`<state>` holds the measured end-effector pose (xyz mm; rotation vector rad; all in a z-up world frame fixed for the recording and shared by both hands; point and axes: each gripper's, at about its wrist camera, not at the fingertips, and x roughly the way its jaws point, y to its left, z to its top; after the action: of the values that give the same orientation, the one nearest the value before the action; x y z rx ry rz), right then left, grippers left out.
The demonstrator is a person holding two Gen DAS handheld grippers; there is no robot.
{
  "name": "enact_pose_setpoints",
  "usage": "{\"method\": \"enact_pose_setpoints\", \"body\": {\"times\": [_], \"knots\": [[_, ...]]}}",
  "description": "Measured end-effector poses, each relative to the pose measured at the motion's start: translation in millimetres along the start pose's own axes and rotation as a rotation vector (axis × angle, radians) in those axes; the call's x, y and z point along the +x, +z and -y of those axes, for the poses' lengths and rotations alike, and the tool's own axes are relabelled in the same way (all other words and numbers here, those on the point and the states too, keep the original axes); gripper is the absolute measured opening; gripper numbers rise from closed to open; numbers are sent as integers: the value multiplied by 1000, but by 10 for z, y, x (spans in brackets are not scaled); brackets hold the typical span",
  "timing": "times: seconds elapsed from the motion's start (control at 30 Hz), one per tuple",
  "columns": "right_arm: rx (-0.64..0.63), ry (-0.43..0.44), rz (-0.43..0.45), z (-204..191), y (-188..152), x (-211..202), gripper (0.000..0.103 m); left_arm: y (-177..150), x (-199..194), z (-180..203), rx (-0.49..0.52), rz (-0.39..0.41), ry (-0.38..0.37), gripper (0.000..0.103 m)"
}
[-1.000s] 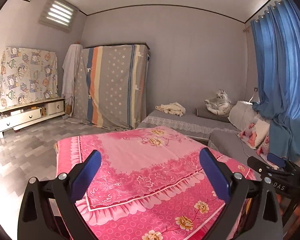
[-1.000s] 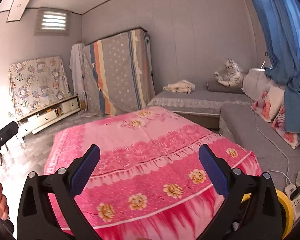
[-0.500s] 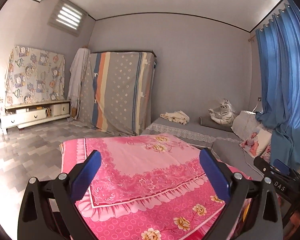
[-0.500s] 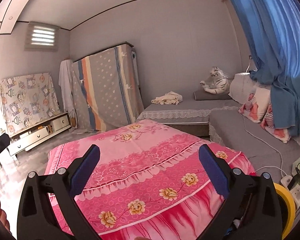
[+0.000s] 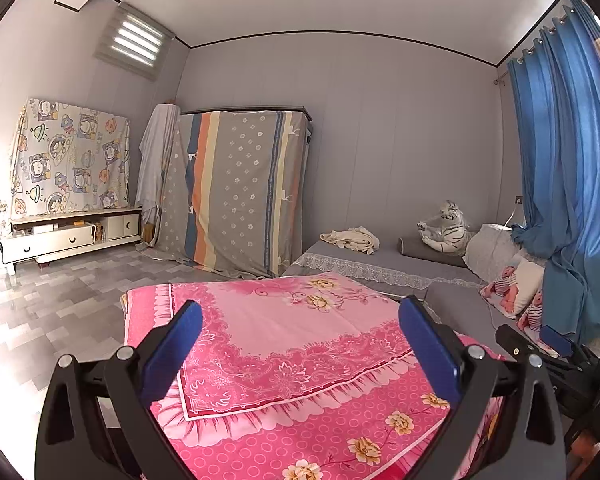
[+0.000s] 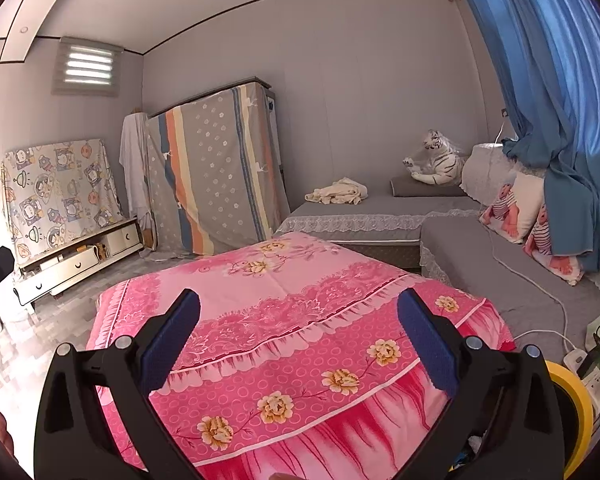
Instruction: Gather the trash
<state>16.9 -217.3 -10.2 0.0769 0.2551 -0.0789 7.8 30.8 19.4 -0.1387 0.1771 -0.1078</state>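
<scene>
While both tools hang above a pink floral blanket (image 5: pixel 284 344), the left gripper (image 5: pixel 300 344) and right gripper (image 6: pixel 300 340) each stand with blue pads spread wide, holding nothing. No trash can be made out on the blanket or the grey floor (image 5: pixel 60 300) in either view. A toy white tiger (image 6: pixel 436 164) sits on the grey sofa (image 6: pixel 380 204) beside a blue curtain (image 6: pixel 548 80).

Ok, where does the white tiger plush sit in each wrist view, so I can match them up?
Left wrist: white tiger plush at right of centre, on the grey pillow.
Right wrist: white tiger plush upper right, on the same pillow.
Shared landmark: cream cloth to its left.
</scene>
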Motion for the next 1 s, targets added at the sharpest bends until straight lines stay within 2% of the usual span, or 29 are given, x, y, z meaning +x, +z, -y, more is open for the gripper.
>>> {"method": "enact_pose_setpoints", "body": {"times": [1.0], "knots": [[9,-18,-30,37,-42,59,94,-22,35,26,-1,-26,-46,95]]}}
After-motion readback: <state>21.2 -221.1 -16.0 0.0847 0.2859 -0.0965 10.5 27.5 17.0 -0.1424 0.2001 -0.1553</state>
